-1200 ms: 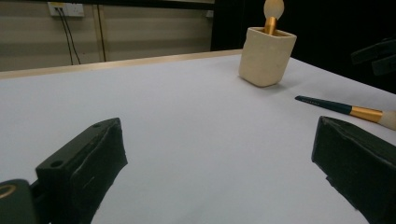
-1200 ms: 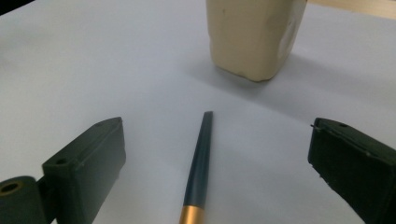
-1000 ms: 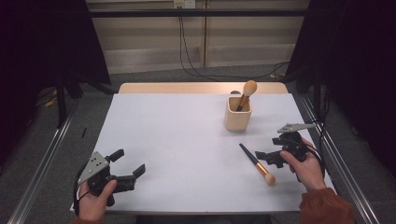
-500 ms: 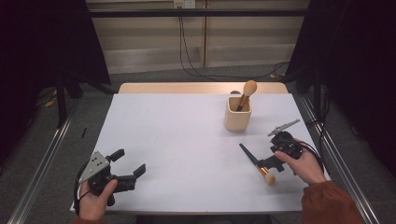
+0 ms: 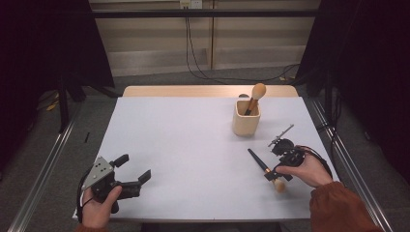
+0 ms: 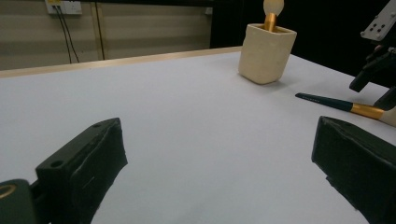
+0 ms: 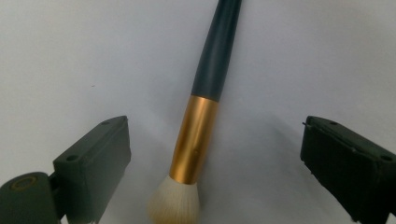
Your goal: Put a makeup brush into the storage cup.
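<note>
A makeup brush (image 5: 261,164) with a dark handle, gold ferrule and pale bristles lies flat on the white table at the front right. My right gripper (image 5: 276,164) hangs tilted down over it, open. In the right gripper view the brush (image 7: 205,93) lies between the two jaws at its ferrule, and neither pad touches it. My left gripper (image 5: 132,168) rests at the front left, open, with nothing between its fingers (image 6: 84,163). The left gripper view shows the brush (image 6: 345,105) and the right gripper (image 6: 378,70) far off at its right.
A cream cup (image 5: 245,124) stands at the back right of the white table (image 5: 183,140) with a second brush (image 5: 255,95) upright in it, bristles up. The same cup (image 6: 266,53) is in the left gripper view. Metal rails run along both sides of the table.
My right gripper has come down and forward over the lying brush, tipping its jaws toward the ferrule. The left gripper has stayed put.
</note>
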`<state>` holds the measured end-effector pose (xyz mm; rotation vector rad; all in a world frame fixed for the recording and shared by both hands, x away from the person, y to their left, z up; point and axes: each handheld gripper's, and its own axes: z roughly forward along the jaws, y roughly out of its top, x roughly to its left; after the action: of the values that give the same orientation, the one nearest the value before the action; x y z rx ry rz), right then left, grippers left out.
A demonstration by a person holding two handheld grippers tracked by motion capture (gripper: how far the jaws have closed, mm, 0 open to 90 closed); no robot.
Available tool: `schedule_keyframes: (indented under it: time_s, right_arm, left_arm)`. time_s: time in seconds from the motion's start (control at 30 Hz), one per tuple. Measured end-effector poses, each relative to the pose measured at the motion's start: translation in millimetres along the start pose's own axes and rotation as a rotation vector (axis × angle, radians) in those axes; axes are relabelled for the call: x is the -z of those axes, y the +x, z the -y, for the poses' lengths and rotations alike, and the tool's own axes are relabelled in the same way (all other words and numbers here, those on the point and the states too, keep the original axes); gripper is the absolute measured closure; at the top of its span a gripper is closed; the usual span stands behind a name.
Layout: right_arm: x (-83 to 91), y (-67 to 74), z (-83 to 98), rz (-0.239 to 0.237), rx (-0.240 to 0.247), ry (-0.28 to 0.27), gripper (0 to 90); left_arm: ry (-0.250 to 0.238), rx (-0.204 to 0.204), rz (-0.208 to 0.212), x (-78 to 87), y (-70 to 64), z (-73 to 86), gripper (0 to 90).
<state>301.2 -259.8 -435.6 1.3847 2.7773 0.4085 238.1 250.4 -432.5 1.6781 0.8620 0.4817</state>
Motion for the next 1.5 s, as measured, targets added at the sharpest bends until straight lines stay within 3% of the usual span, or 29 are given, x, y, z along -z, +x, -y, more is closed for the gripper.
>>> schedule_keyframes:
  time_s: [0.17, 0.43, 0.73, 0.87, 1.03, 1.2, 1.5]
  right_arm:
    - [-3.8, 3.3, -3.1, 0.012, -0.009, 0.050, 6.6]
    - [-8.5, 7.2, -4.1, 0.005, -0.012, 0.098, 25.6]
    - [-15.2, 11.8, -1.5, 0.018, -0.022, 0.116, 36.3]
    - [-15.0, 14.7, -1.5, 0.076, -0.018, 0.119, 46.8]
    - [-15.8, 15.9, -5.3, 0.091, -0.037, 0.145, 50.4]
    - [-15.9, 16.7, -5.1, 0.091, -0.039, 0.140, 54.3]
    - [-15.0, 17.2, -6.9, 0.073, -0.054, 0.155, 72.5]
  left_arm:
    - [0.001, -0.003, -0.001, -0.1, 0.2, 0.0, 2.7]
    - [0.002, -0.001, 0.001, -0.4, 0.1, 0.1, 2.7]
    - [0.006, -0.002, 0.006, -1.1, -0.2, 0.1, 2.7]
    - [0.011, -0.007, 0.011, -1.8, 0.0, 0.3, 2.7]
    - [0.011, -0.004, 0.013, -1.6, 0.0, 0.4, 2.7]
    - [0.015, -0.009, 0.016, -1.9, -0.2, 0.3, 2.7]
    - [0.016, -0.008, 0.016, -1.8, 0.1, 0.4, 2.7]
